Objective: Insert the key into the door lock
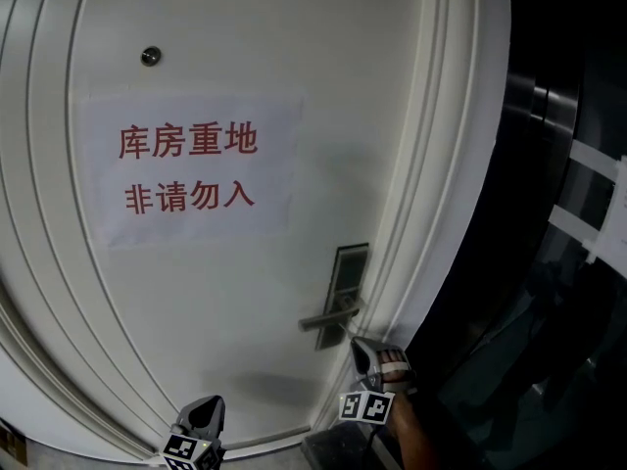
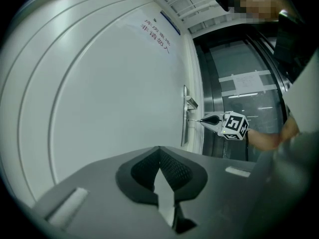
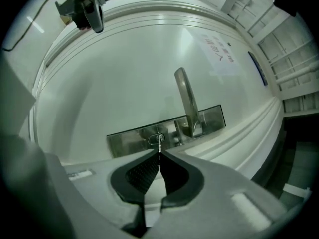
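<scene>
The white door (image 1: 196,302) carries a metal lock plate (image 1: 350,274) with a lever handle (image 1: 328,317). My right gripper (image 1: 356,344) sits just below the handle, pointing at the plate. In the right gripper view its jaws (image 3: 159,152) are shut on a thin metal key (image 3: 159,144), whose tip is at the round keyhole (image 3: 155,139) in the lock plate (image 3: 214,117). The left gripper view shows the key (image 2: 194,120) reaching from the right gripper (image 2: 203,120) to the plate (image 2: 185,116). My left gripper (image 2: 159,149) is shut with nothing in it, low and apart from the lock (image 1: 207,408).
A paper sign with red characters (image 1: 186,169) hangs on the door above a small peephole (image 1: 150,56). The moulded door frame (image 1: 441,213) runs along the right, with dark glass panels (image 1: 568,213) beyond it. A person's forearm (image 1: 416,439) holds the right gripper.
</scene>
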### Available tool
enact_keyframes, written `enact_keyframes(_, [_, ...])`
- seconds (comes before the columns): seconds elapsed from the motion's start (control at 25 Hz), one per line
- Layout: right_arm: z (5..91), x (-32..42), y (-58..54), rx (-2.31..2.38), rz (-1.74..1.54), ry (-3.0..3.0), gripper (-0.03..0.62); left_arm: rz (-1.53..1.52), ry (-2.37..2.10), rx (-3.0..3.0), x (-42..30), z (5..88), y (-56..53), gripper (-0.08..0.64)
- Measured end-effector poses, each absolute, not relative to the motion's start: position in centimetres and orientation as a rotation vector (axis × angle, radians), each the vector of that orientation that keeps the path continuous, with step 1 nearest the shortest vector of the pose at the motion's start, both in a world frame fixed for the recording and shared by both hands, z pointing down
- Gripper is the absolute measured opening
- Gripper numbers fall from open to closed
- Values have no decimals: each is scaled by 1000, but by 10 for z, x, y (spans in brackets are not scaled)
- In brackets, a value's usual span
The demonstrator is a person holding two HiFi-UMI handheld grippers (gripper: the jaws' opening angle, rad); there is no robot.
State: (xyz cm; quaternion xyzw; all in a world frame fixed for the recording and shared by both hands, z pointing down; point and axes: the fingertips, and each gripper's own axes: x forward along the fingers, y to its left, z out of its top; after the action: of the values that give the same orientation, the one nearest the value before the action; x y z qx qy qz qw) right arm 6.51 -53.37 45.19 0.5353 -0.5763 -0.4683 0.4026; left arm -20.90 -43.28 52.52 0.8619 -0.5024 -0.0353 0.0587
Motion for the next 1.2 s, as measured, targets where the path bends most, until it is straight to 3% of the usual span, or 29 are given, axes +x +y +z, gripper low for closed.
enact_keyframes(1.2, [452, 57, -547, 1285, -1184, -1242, 12, -144, -1487, 2599, -214, 534, -459, 3])
